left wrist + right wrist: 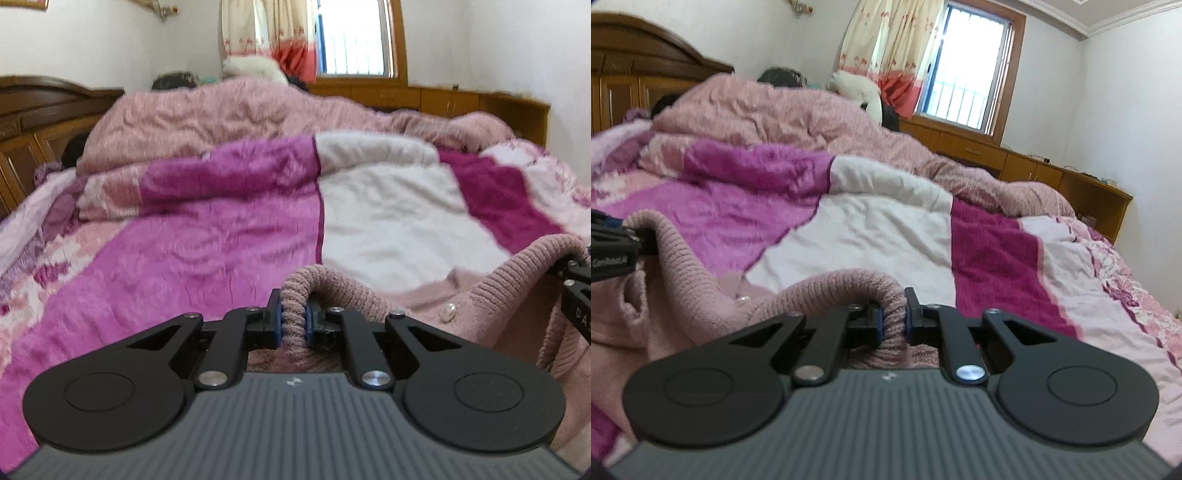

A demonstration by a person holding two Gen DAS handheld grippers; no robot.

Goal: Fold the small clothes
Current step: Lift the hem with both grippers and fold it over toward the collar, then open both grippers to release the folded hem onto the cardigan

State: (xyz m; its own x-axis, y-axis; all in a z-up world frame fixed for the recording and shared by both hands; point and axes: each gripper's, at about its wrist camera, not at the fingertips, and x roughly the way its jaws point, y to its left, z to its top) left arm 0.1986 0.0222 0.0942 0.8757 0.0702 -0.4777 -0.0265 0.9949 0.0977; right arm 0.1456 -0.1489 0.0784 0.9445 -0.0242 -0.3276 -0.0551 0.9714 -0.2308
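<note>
A small dusty-pink knitted cardigan [509,291] with pearl buttons hangs between my two grippers above the bed; it also shows in the right wrist view [701,295]. My left gripper [294,319] is shut on its ribbed edge. My right gripper [893,319] is shut on another part of the same ribbed edge. The right gripper shows at the right edge of the left wrist view [576,277], and the left gripper at the left edge of the right wrist view [613,240]. The lower part of the cardigan is hidden behind the gripper bodies.
A magenta, white and pink patterned blanket [221,229] covers the bed under the cardigan. A bunched pink quilt [229,118] lies behind it. A wooden headboard [40,110] stands at the left, and low wooden cabinets [1052,173] line the wall under the window.
</note>
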